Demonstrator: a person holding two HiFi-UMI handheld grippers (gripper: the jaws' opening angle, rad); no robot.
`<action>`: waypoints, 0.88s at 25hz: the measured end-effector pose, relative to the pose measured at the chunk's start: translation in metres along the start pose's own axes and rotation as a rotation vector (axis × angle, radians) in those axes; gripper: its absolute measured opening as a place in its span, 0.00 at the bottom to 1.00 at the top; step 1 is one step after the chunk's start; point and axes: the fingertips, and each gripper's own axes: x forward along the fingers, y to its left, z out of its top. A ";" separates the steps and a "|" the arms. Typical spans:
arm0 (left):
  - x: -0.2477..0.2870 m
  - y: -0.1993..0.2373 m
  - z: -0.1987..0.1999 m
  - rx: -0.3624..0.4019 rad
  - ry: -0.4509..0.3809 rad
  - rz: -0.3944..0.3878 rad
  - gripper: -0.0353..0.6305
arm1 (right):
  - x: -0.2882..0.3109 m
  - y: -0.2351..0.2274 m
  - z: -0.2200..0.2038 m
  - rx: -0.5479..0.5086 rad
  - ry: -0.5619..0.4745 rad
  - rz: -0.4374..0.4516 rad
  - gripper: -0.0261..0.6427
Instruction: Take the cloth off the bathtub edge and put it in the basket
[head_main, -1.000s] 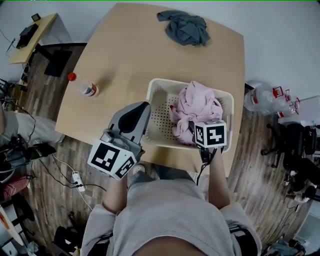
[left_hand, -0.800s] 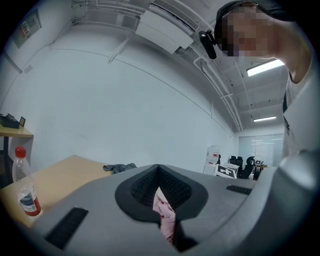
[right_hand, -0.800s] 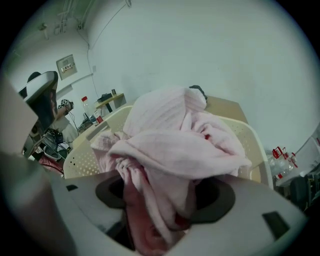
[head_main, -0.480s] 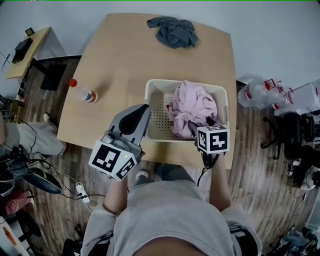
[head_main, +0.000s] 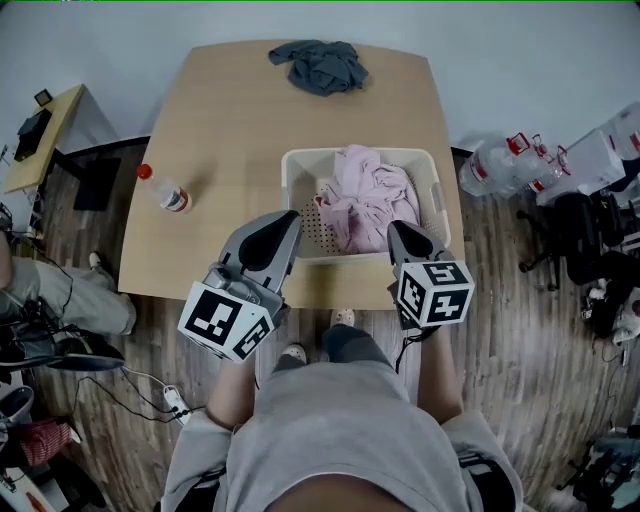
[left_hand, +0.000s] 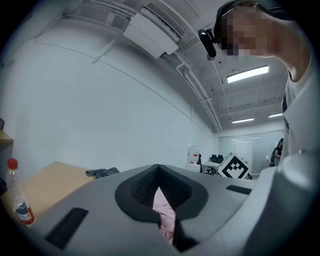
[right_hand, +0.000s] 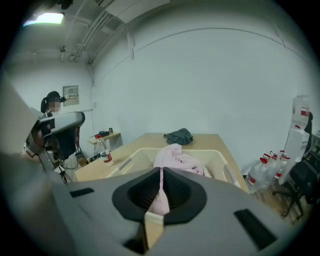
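Head view: a cream perforated plastic basket (head_main: 300, 170) stands on the near right part of a light wooden table (head_main: 250, 130). The crumpled pink cloth (head_main: 365, 195) lies inside it, heaped toward the basket's middle and right, so the left part of the dotted floor shows bare. A bunched grey cloth (head_main: 318, 65) lies at the table's far edge, well apart from the basket. A clear plastic bottle with a red cap (head_main: 165, 190) lies at the left of the table. The left gripper (head_main: 283, 222) points at the basket's near left corner and the right gripper (head_main: 400, 232) sits over its near rim; neither touches the pink cloth

Left gripper view: the left gripper (left_hand: 159, 172) has its jaws drawn together and holds nothing. The pink cloth (left_hand: 165, 212) shows only through the slit below them

Right gripper view: the right gripper (right_hand: 161, 172) is closing, its jaws almost met with nothing pinched. Beyond them the basket (right_hand: 135, 157) holds the pink cloth (right_hand: 175, 160), with the grey cloth (right_hand: 179, 136) farther back
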 end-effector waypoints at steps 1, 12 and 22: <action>-0.003 -0.004 0.002 0.004 -0.002 -0.010 0.05 | -0.008 0.004 0.002 0.001 -0.030 -0.002 0.07; -0.048 -0.058 0.002 0.041 0.011 -0.137 0.05 | -0.099 0.050 0.013 0.081 -0.314 0.000 0.05; -0.084 -0.091 -0.003 0.051 0.009 -0.228 0.05 | -0.159 0.085 0.005 0.092 -0.444 -0.047 0.05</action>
